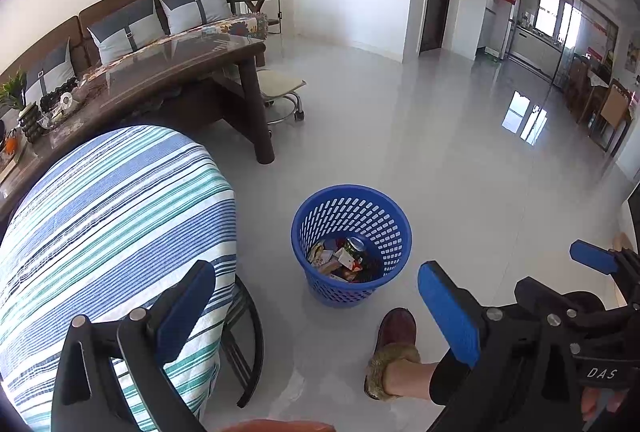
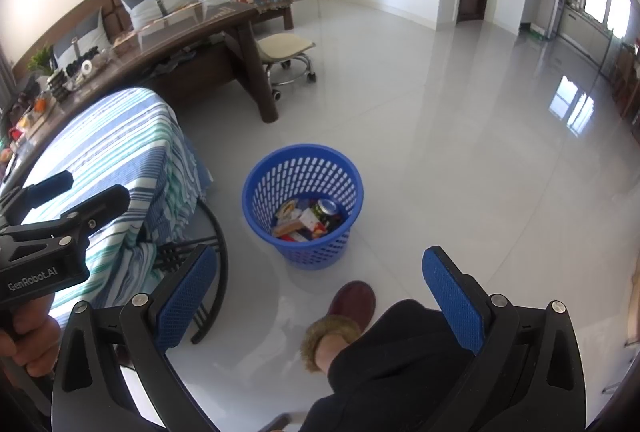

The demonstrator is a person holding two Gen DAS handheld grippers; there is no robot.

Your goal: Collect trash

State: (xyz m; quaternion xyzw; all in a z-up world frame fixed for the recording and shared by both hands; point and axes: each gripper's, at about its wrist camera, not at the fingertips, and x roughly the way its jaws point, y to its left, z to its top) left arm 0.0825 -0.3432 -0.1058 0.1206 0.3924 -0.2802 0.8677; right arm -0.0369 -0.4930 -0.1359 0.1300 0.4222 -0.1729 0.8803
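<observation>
Blue perforated plastic wastebasket (image 1: 351,244) stands on the grey floor, holding cartons and a can (image 1: 355,247). Both the left gripper (image 1: 316,306) and right gripper (image 2: 320,296) gape wide, empty. Probably light and stiff, the basket is best gripped at its rim.

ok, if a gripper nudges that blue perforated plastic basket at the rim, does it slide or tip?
The blue perforated plastic basket probably slides: it looks light and stands on a glossy tiled floor. Tipping is possible, since it narrows toward the base and a rim push acts high. The packets and can sit low inside, which should steady it somewhat.
</observation>
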